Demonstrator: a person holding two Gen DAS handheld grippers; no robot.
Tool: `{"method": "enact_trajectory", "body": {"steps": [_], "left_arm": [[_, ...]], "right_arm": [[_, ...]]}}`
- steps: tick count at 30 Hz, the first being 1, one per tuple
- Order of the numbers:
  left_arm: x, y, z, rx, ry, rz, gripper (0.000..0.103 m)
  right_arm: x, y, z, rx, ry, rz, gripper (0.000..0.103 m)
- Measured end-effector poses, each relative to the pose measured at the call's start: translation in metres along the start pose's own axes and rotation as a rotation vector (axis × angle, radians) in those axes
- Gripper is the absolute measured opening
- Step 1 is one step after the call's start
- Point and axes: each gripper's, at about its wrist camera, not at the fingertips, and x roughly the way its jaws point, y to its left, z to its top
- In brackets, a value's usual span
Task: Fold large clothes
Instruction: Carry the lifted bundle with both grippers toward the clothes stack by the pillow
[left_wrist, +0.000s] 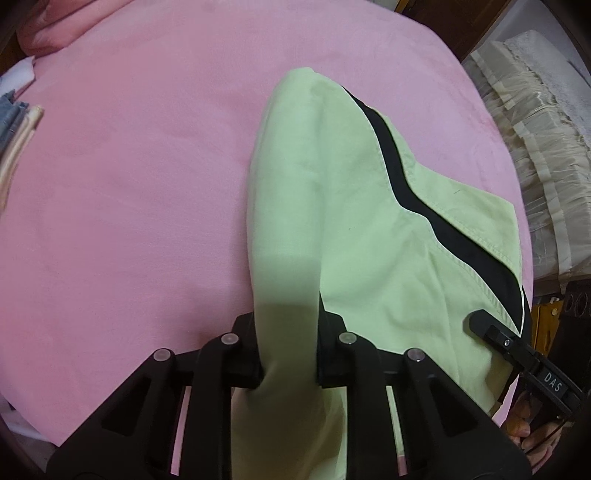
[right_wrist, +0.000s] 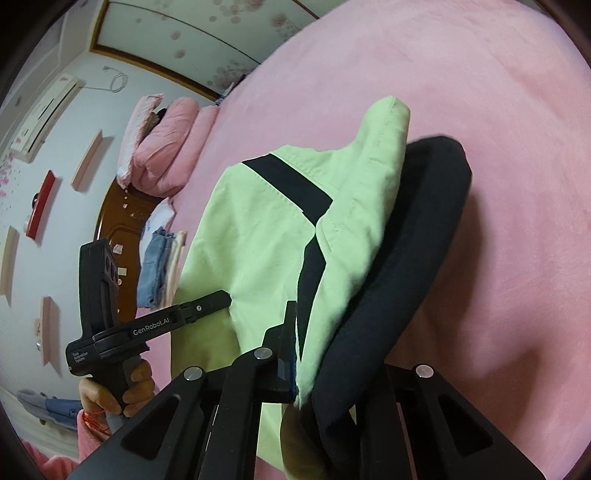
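The left tool (left_wrist: 288, 354) is closed on a bunched fold of the light green garment (left_wrist: 354, 206), the cloth passing up between its pads and filling the gap; the right tool (right_wrist: 314, 354) is likewise clamped on the same garment, here where the green cloth meets a dark navy panel (right_wrist: 417, 258) that drapes over its right finger. In the left wrist view the right tool appears at the near right, pinching the garment's edge beside the black stripe (left_wrist: 436, 206); in the right wrist view the left tool (right_wrist: 218, 299) enters from the left, held by a hand (right_wrist: 122, 387) and biting the near left edge of the cloth. Both near corners thus stand raised off the pink bed (left_wrist: 129, 206), while the far part of the garment rests on the bedcover, to the right of the bed's middle. As to progress, the garment looks gripped and lifted but not yet laid over itself: no finished crease or squared packet is visible, so the fold proper appears to be at its beginning, with carrying the near edge over to the far edge, smoothing and any second fold remaining. Farther out, at the far left of the bed, a small stack of folded clothes (right_wrist: 159, 266) with blue denim lies near the pink pillows (right_wrist: 166, 147), which suggests other pieces are already done; how many remain cannot be told.
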Motion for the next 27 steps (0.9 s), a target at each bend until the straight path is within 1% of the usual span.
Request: {"method": "enact_trajectory", "body": {"steps": [3, 7, 8, 9, 11, 14, 15, 16, 17, 18, 19, 20, 21, 25, 27], "left_arm": [[-0.025, 0.022, -0.001, 0.003, -0.023, 0.002, 0.016], [-0.063, 0.066, -0.005, -0.003, -0.052, 0.009, 0.016], [-0.074, 0.084, -0.004, -0.001, -0.056, 0.014, 0.016], [-0.087, 0.105, 0.006, -0.007, -0.061, 0.017, 0.016], [-0.106, 0.141, 0.01, -0.016, -0.067, 0.026, 0.016], [-0.139, 0.208, 0.014, -0.026, -0.074, 0.045, 0.016], [-0.15, 0.246, 0.021, -0.027, -0.076, 0.053, 0.016], [-0.166, 0.279, 0.017, -0.028, -0.081, 0.056, 0.016], [-0.177, 0.305, 0.019, -0.03, -0.085, 0.063, 0.016], [-0.194, 0.344, 0.018, -0.028, -0.089, 0.069, 0.016], [-0.209, 0.377, 0.027, -0.029, -0.093, 0.076, 0.016], [-0.218, 0.399, 0.03, -0.027, -0.098, 0.087, 0.016], [-0.231, 0.431, 0.036, -0.029, -0.107, 0.101, 0.016], [-0.264, 0.522, 0.053, -0.034, -0.134, 0.155, 0.016], [-0.278, 0.563, 0.066, -0.043, -0.145, 0.184, 0.016]], "right_arm": [[-0.002, 0.04, -0.005, -0.036, -0.012, 0.0, 0.008], [0.015, 0.111, -0.014, -0.098, -0.013, -0.016, 0.008], [0.022, 0.13, -0.017, -0.113, -0.011, -0.021, 0.008], [0.029, 0.149, -0.021, -0.127, -0.008, -0.024, 0.008], [0.049, 0.189, -0.028, -0.155, -0.001, -0.031, 0.008], [0.08, 0.247, -0.042, -0.186, 0.012, -0.032, 0.008], [0.092, 0.267, -0.047, -0.19, 0.018, -0.028, 0.008], [0.106, 0.291, -0.052, -0.192, 0.022, -0.02, 0.008], [0.118, 0.31, -0.058, -0.194, 0.025, -0.015, 0.008], [0.13, 0.329, -0.062, -0.197, 0.025, -0.009, 0.008], [0.142, 0.347, -0.066, -0.2, 0.027, -0.002, 0.008], [0.156, 0.369, -0.071, -0.204, 0.031, 0.008, 0.008], [0.17, 0.387, -0.074, -0.207, 0.033, 0.021, 0.008], [0.227, 0.463, -0.089, -0.226, 0.047, 0.078, 0.008], [0.262, 0.51, -0.102, -0.248, 0.053, 0.1, 0.008]]}}
